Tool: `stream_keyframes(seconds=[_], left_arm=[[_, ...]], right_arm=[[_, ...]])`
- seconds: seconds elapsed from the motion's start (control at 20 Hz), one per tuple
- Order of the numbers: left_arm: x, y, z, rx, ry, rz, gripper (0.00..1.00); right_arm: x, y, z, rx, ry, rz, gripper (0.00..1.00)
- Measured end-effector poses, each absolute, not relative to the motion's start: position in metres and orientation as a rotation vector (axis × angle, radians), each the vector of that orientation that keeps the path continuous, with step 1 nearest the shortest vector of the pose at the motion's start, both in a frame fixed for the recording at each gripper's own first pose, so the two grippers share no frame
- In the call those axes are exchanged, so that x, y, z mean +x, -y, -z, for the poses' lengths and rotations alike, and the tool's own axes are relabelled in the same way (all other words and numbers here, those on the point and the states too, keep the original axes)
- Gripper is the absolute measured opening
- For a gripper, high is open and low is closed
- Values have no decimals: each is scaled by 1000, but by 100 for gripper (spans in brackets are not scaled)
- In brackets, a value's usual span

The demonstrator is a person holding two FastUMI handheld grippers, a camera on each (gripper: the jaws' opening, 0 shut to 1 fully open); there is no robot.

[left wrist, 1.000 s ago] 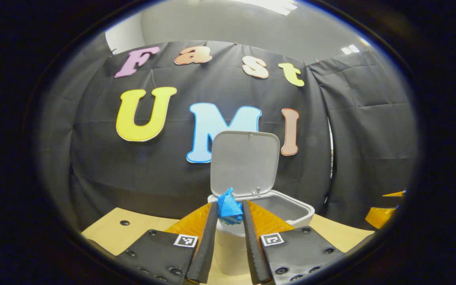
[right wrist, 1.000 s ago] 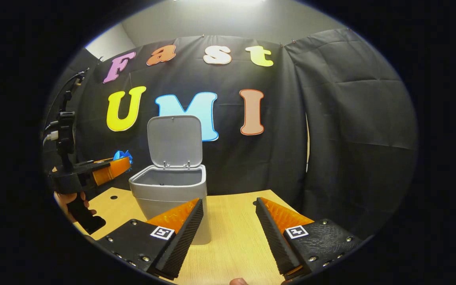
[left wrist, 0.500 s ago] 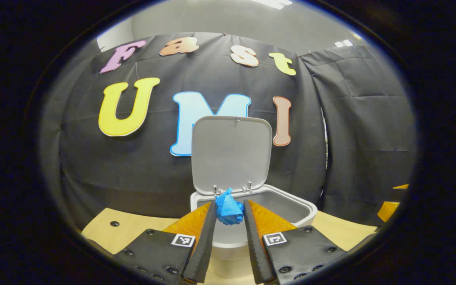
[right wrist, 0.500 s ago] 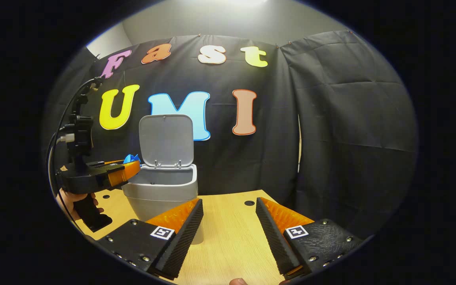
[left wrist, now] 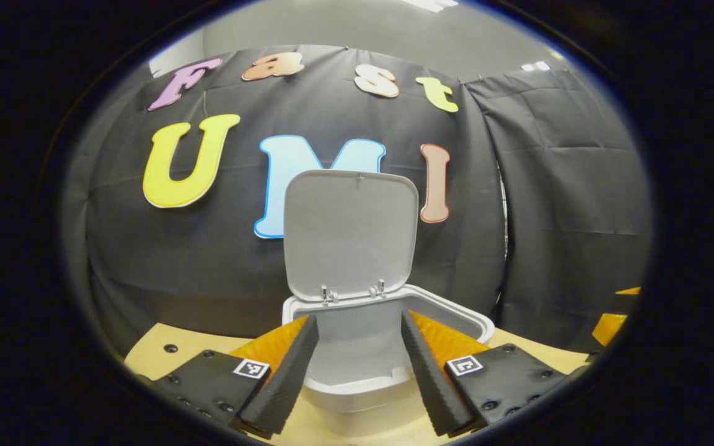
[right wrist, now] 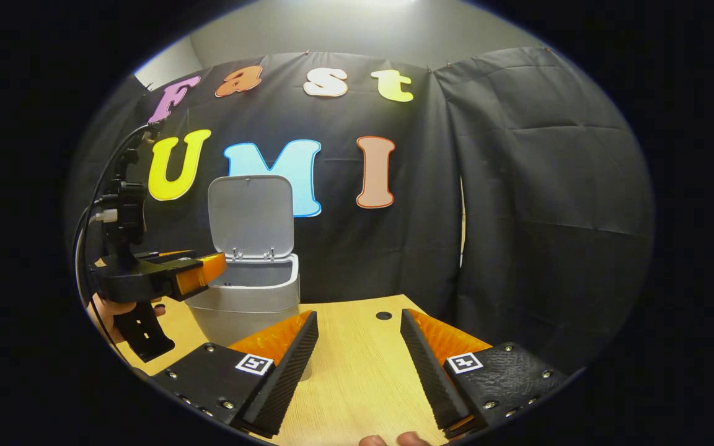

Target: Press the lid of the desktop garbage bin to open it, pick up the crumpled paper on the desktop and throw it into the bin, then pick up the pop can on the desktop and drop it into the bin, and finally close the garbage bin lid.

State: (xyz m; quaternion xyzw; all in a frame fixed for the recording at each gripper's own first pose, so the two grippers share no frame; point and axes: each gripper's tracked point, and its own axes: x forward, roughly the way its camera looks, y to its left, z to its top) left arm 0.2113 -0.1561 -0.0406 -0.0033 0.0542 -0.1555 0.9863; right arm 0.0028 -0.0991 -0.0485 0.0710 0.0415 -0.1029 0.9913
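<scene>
Bin [left wrist: 388, 378], pale grey, stands on a wooden table [right wrist: 363, 371] against the booth's black cloth wall. Its lid [left wrist: 351, 232] is swung up and stands nearly upright at the back, hinged on two small metal clips, so the mouth faces upward and is open. The paper and the can are not to be found in these views, so where they lie cannot be told.

The left gripper [left wrist: 354, 365] hangs just above the near rim of the bin, its fingers pointing forward over the opening toward the lid. The jaws are spread apart with nothing between them; the bin's inside wall shows through the gap. In the right gripper view the same tool [right wrist: 199, 272] reaches in from the left, level, its tip over the bin's edge, with a hand [right wrist: 118, 310] gripping its handle below.

The right gripper [right wrist: 357, 359] sits lower and well off to the bin's right, over bare table, jaws wide and empty. The left one is the nearer to the bin.
</scene>
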Motion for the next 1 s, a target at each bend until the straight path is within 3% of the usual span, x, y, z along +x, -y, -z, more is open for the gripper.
stream_keyframes(seconds=[0.4, 1.0], left_arm=[[185, 125, 31, -45, -97, 257, 89], [91, 34, 11, -30, -61, 91, 91]], right_arm=[[7, 85, 52, 154, -94, 148, 87], [13, 14, 55, 126, -106, -77, 87]])
